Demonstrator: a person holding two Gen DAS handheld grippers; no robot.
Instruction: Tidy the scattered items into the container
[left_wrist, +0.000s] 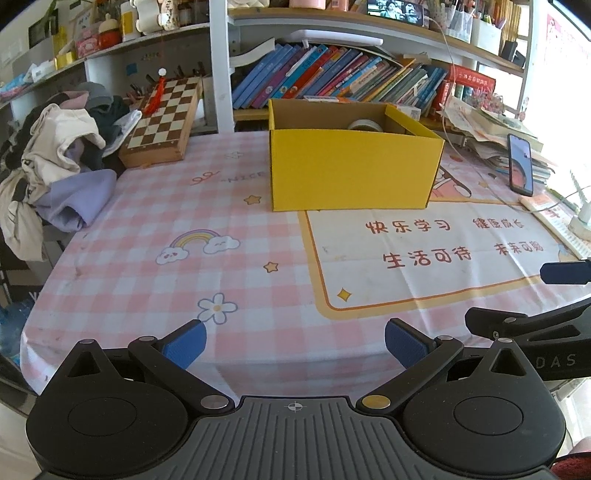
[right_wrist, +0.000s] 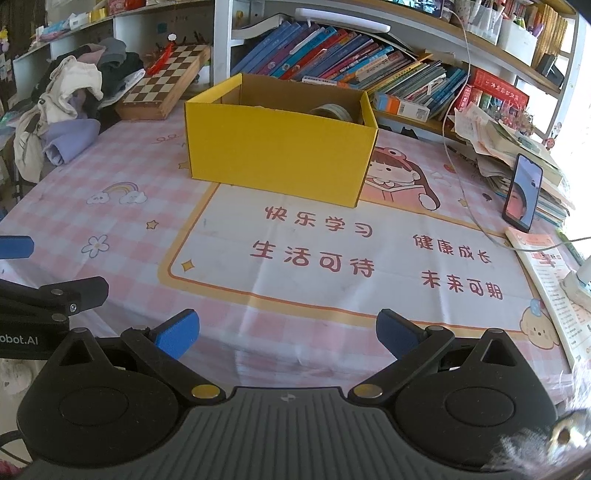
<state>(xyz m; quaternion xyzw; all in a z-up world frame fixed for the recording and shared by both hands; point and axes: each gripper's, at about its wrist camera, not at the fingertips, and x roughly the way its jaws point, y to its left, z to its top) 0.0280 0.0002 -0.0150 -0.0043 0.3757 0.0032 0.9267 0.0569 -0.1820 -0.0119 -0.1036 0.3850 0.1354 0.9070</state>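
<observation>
bookshelves packed with leaning books (left_wrist: 332, 74) run along the far side of the room, and in front of them a table (left_wrist: 147, 229) wears a pink checked cloth printed with rainbows, stars and red lettering. toward the far middle of the table sits a yellow cardboard box (left_wrist: 351, 170), open at the top. a roll of tape (right_wrist: 332, 110) shows inside it near the far right corner; whatever else lies in there is hidden by the walls.

on the far left a chessboard (left_wrist: 162, 118) leans by a heap of clothes (left_wrist: 55, 166). on the right a phone (right_wrist: 522, 192) stands propped against a stack of papers, with a booklet (right_wrist: 546, 291) lying nearer.

the left hand-held gripper (left_wrist: 294, 345) hangs low over the near edge of the table, its blue fingers spread wide with nothing between them. the right hand-held gripper (right_wrist: 287, 334) is just beside it, likewise spread wide and empty. each one shows at the edge of the other's view.

as for progress, the cloth between the grippers and the box is bare, with no loose small items in sight. that suggests the tidying is finished or very nearly so, with at least the tape already put away. whether the phone or booklet counts as scattered cannot be told from here.
</observation>
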